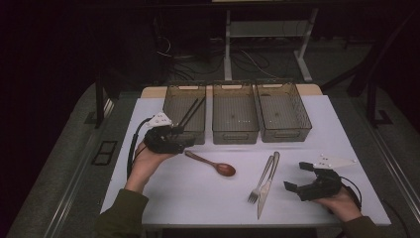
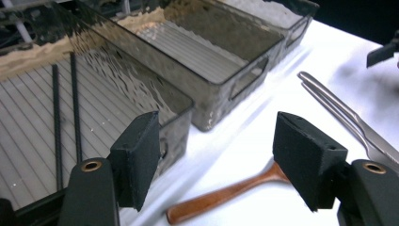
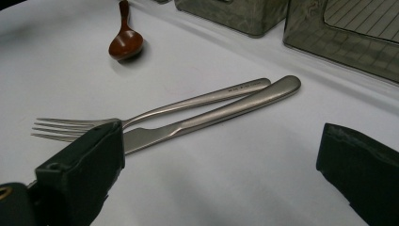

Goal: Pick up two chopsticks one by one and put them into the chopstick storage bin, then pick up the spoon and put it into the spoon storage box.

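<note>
My left gripper (image 1: 184, 137) (image 2: 216, 141) hovers open at the front corner of the left smoky bin (image 1: 171, 106) (image 2: 181, 117), with nothing between its jaws. Two black chopsticks (image 1: 192, 112) (image 2: 56, 117) lie inside that bin. A brown wooden spoon (image 1: 212, 164) (image 2: 221, 195) (image 3: 124, 41) rests on the white table (image 1: 198, 198), its handle end just below the left jaws. A steel fork (image 1: 263, 177) (image 3: 188, 101) and knife (image 1: 267, 191) (image 3: 235, 108) lie side by side right of centre. Beside them, my right gripper (image 1: 296, 179) (image 3: 221, 160) stands open, low over the table.
A middle bin (image 1: 235, 135) (image 2: 221, 89) and a right bin (image 1: 285, 134) stand in a row with the left one along the table's far side. Desk legs and cables lie on the dark floor beyond. Bare table stretches between spoon and front edge.
</note>
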A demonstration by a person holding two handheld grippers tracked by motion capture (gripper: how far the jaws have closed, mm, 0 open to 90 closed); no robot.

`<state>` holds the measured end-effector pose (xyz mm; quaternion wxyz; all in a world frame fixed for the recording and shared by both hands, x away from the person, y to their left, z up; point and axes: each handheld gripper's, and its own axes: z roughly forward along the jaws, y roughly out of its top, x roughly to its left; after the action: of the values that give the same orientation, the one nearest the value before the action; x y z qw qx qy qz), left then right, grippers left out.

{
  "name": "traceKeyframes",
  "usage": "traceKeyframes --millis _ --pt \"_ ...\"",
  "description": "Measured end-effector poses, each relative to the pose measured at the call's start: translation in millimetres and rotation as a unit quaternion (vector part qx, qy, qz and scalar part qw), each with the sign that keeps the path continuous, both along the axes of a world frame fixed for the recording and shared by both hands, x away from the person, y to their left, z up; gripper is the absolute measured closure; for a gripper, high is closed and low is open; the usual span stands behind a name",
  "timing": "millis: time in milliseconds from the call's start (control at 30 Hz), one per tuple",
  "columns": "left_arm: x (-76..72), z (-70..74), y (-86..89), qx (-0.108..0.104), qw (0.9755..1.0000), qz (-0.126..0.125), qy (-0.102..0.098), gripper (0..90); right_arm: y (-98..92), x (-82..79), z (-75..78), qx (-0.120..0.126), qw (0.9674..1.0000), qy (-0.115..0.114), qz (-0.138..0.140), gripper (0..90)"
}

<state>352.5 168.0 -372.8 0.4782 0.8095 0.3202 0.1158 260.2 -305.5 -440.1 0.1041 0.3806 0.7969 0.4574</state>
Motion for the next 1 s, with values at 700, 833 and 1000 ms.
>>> traceKeyframes --millis 700,833,1000 --pt "-31.6 -30.8 -8.8 0.002 0.9996 -0.026 -0.007 24.7 -0.1 0.5 0.0 -0.001 1.0 0.0 0.0 1.0" --pt "-30.7 -37.5 -17.2 0.015 0.9991 -0.039 -0.003 24.3 0.4 0.8 0.1 0.0 1.0 0.0 0.002 1.0" --pt "-26.4 -43.1 -23.3 0.018 0.9988 -0.044 0.0 29.0 1.2 1.5 -0.5 -0.001 1.0 0.001 0.001 1.0"
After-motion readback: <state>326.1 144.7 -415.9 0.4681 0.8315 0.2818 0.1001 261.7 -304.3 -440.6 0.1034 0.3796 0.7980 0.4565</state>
